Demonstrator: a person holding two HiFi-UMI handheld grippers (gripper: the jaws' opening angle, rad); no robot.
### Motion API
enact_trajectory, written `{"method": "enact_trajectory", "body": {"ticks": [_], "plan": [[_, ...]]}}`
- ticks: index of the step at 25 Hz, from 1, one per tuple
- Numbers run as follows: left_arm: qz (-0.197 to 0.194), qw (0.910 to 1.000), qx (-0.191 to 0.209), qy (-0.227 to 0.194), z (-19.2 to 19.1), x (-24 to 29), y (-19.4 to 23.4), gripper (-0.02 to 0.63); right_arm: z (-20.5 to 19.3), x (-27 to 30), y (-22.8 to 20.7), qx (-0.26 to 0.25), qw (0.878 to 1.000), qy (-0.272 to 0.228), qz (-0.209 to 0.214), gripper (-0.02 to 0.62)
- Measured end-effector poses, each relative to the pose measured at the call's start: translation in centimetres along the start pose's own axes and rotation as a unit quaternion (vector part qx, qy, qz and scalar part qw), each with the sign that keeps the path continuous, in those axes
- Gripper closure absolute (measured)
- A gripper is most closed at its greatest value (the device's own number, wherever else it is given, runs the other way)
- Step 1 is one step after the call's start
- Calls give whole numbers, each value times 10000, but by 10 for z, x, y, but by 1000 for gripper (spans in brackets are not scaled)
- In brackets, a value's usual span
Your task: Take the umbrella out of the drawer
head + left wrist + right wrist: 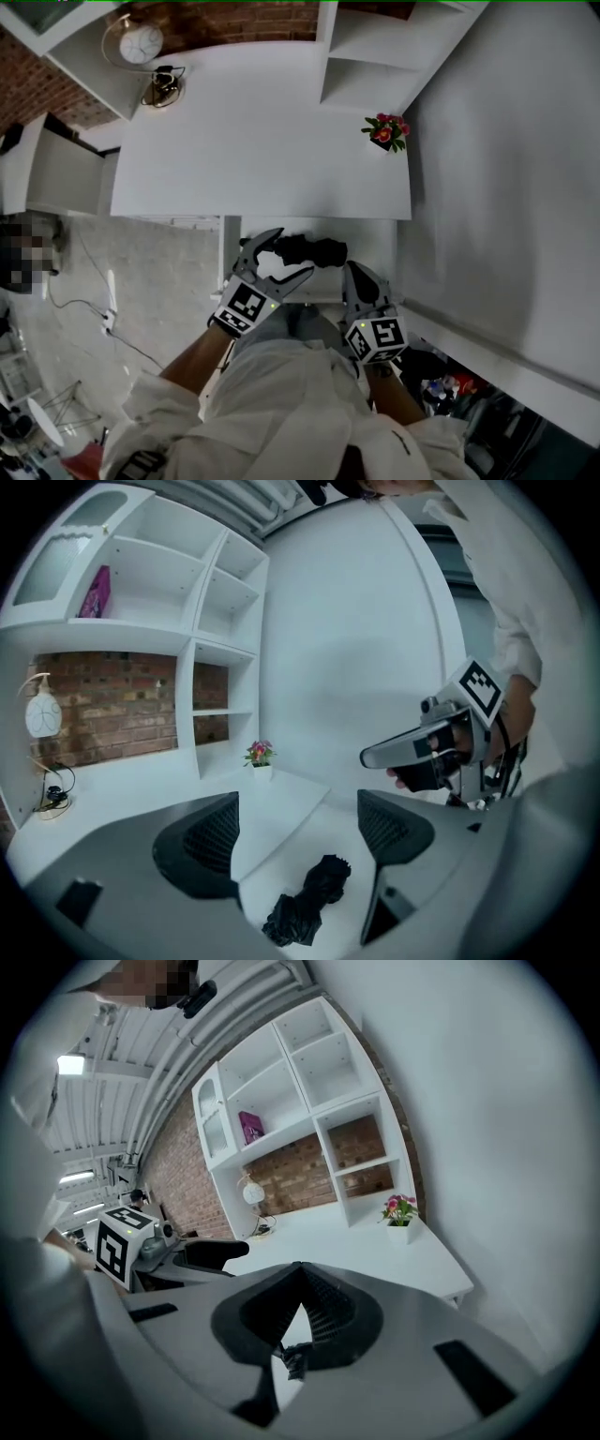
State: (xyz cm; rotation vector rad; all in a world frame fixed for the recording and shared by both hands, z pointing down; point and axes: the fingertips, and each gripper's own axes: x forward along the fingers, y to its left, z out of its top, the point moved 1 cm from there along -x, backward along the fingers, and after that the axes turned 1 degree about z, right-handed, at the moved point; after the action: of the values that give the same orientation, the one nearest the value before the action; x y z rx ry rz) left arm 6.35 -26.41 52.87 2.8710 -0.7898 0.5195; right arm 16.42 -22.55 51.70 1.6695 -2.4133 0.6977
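2 grippers hover over a crumpled black fabric umbrella (305,250) in a white drawer (372,240): left gripper (295,832) spread wide, right gripper (300,1324) pressed together, so a shallow pinch may slip off loose folds.

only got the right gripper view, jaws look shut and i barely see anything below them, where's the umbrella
Observer: The head view shows the umbrella lying folded in the open drawer, just under the desk's front edge.
Operator: is the left gripper on it
Observer: No. The left gripper has its jaws apart, with the umbrella below the gap between them, untouched.
Operator: and how close is my right one
Observer: In the left gripper view, the right gripper hangs above the drawer's right side, clear of the umbrella and holding nothing.
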Motion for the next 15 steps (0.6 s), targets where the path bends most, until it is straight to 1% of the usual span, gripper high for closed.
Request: {"method": "enact_trajectory", "body": {"ticks": [4, 9, 12, 15], "plan": [[-327, 9992, 59, 226, -24, 14, -3, 210, -26, 12, -4, 134, 9989, 370, -272, 578], [-672, 9967, 103, 453, -58, 29, -14, 210, -63, 25, -6, 312, 9946, 820, -554, 578], [-877, 9941, 176, 619, -76, 37, -19, 210, -79, 33, -11, 421, 9904, 1091, -739, 578], [-1075, 9901, 334, 838, -99, 46, -22, 210, -101, 40, -17, 583, 9843, 1397, -908, 578]]}}
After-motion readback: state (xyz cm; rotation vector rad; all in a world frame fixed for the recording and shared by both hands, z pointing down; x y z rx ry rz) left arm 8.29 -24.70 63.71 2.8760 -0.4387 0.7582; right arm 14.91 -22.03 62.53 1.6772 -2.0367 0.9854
